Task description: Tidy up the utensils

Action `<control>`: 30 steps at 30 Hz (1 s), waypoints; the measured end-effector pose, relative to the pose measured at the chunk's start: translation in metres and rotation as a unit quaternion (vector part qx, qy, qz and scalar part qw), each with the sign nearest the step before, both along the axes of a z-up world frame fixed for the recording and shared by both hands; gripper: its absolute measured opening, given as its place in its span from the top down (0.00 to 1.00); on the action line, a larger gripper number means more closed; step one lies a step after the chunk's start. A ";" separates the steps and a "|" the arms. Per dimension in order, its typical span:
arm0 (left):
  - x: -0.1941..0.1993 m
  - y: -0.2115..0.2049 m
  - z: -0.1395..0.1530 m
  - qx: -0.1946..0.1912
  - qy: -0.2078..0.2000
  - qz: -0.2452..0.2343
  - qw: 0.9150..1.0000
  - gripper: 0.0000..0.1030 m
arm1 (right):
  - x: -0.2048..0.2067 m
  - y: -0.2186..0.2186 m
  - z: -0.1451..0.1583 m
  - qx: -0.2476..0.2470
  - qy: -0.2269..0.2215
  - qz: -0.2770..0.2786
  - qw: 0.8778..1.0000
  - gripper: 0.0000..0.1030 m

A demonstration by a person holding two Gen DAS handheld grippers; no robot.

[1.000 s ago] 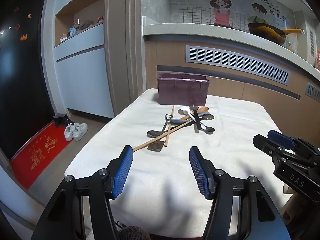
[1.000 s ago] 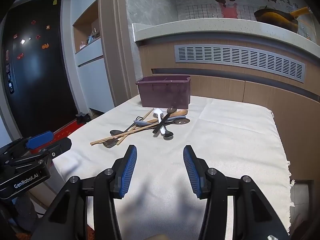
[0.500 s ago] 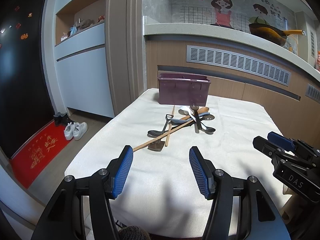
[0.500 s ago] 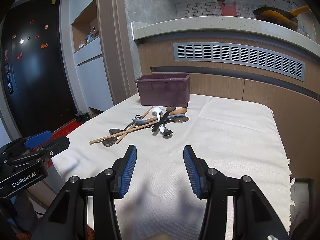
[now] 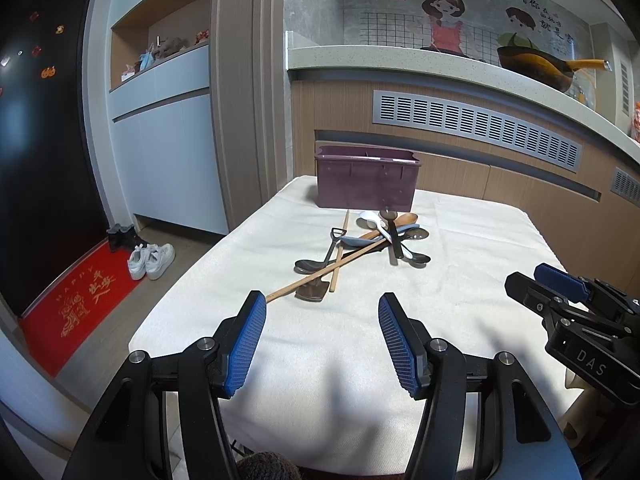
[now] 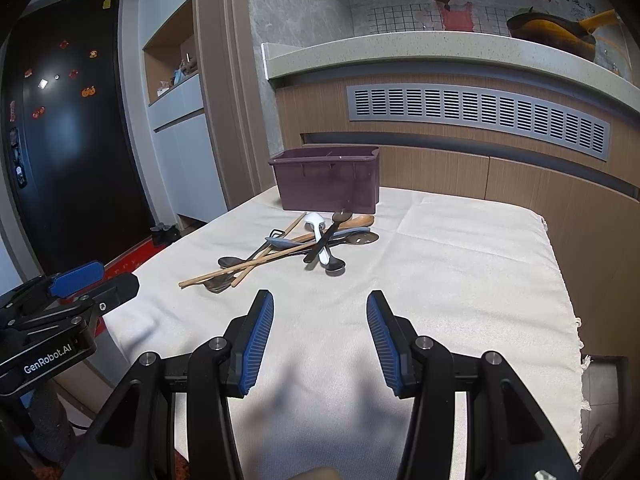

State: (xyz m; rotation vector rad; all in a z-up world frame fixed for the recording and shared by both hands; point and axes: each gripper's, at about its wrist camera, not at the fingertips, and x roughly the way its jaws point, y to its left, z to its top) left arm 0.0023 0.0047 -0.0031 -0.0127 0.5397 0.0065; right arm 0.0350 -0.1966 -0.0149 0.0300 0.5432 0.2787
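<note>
- We hold the left gripper (image 5: 322, 344) low over the near edge of the tabletop (image 5: 460, 280), its blue-padded jaws spread apart with nothing between them.
- Our right gripper (image 6: 320, 336) hovers the same way, jaws wide apart and empty, over the white cloth.
- The utensils (image 6: 296, 244) lie in a crossed heap on the cloth, well beyond both grippers: wooden chopsticks (image 5: 320, 276), dark metal spoons, a white spoon (image 6: 316, 226) and a wooden spoon (image 6: 358, 221).
- A purple bin (image 5: 366, 180) stands upright at the far end of the tabletop, just behind the heap.
- On the floor to the left we see white sneakers (image 5: 150, 260) beside a red doormat (image 5: 76, 296).
</note>
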 end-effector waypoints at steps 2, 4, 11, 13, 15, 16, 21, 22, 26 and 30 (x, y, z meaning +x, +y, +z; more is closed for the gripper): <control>0.000 0.000 0.000 0.000 0.000 0.000 1.000 0.43 | 0.000 0.000 0.000 0.000 0.000 0.000 1.000 0.54; 0.000 0.000 0.000 0.000 0.001 0.000 1.000 0.43 | 0.000 0.000 0.000 0.000 0.000 0.000 1.000 0.54; 0.000 0.000 0.000 0.000 0.001 0.000 1.000 0.42 | 0.000 0.000 0.000 0.000 0.000 0.000 1.000 0.54; 0.000 0.000 0.000 -0.001 0.001 0.000 1.000 0.43 | 0.000 0.000 0.000 0.000 0.000 0.000 1.000 0.54; 0.000 0.000 0.000 -0.001 0.001 0.000 1.000 0.42 | 0.000 0.000 0.000 0.000 0.001 0.000 1.000 0.54; 0.001 0.000 0.000 -0.001 0.001 0.000 1.000 0.43 | 0.001 0.000 0.000 0.000 0.001 0.000 1.000 0.54; 0.001 0.000 0.000 -0.001 0.001 0.000 1.000 0.43 | 0.001 0.000 0.000 0.000 0.002 0.000 1.000 0.54; 0.001 0.000 0.000 -0.001 0.002 0.000 1.000 0.42 | 0.001 0.000 0.000 0.000 0.002 0.000 1.000 0.54; 0.001 0.000 0.000 -0.001 0.001 0.000 1.000 0.43 | 0.001 -0.001 0.000 0.000 0.004 -0.001 1.000 0.54; 0.001 0.000 0.000 -0.001 0.001 0.001 1.000 0.43 | 0.001 -0.001 0.000 0.000 0.003 -0.001 1.000 0.54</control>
